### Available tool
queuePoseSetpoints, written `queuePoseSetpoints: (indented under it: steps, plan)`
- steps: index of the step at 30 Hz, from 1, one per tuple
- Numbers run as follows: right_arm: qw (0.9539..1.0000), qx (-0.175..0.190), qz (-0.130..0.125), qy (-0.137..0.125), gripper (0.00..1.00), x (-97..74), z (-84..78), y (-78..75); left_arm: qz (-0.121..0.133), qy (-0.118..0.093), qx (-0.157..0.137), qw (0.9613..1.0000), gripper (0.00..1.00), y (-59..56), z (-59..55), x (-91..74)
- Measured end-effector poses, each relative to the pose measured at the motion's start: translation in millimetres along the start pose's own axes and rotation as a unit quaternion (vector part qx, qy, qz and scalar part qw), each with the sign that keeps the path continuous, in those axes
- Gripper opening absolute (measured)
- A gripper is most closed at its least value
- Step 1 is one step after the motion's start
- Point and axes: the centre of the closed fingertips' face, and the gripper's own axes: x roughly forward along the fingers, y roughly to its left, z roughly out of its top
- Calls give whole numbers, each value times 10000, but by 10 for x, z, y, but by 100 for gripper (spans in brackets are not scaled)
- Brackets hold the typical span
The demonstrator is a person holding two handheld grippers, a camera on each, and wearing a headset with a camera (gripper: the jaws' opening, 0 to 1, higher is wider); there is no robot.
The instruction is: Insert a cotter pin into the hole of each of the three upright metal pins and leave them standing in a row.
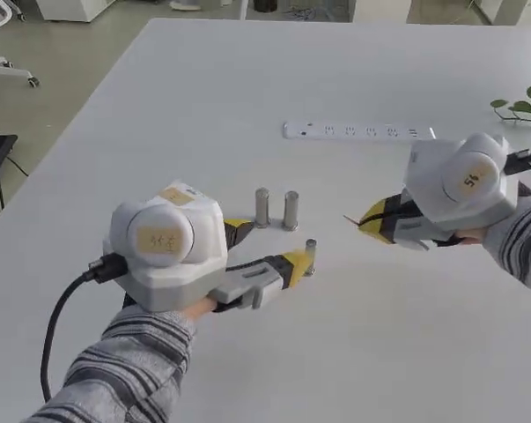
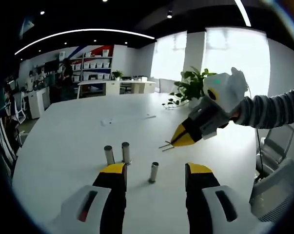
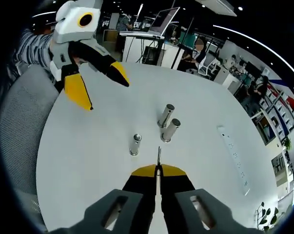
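now left tongs (image 2: 156, 168) apart, metal pin (image 2: 153, 173) just ahead between them; right tongs (image 3: 159, 169) clamped on cotter pin (image 3: 159, 155).

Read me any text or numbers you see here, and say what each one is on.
"45": on the sticker on the right gripper.
The labels on the left gripper: too blurred to read.
The power strip: no legible marking.

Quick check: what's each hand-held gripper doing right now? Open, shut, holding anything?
Left hand-held gripper: open, holding nothing; a metal pin stands just ahead of its jaws.
Right hand-held gripper: shut on a cotter pin.
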Motion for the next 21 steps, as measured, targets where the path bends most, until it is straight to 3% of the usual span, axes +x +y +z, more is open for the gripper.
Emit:
queuePoseSetpoints:
  steps: [6, 10, 15, 21]
  plan:
    - [9982, -515, 26, -318, 0, -65, 303, 213, -310, -58, -319, 9990, 32, -105, 99, 48]
    - [9963, -736, 53, -431, 0, -102, 395, 301, -421, -35, -510, 9978, 25, -141, 124, 60]
    - [9925, -1111, 35, -517, 0, -158, 493, 382, -578, 46, -1023, 9931, 12, -179, 100, 71]
    - [9881, -1431, 62, -558, 0, -204, 571, 467, -729, 72, -1261, 9893, 9, -259, 102, 57]
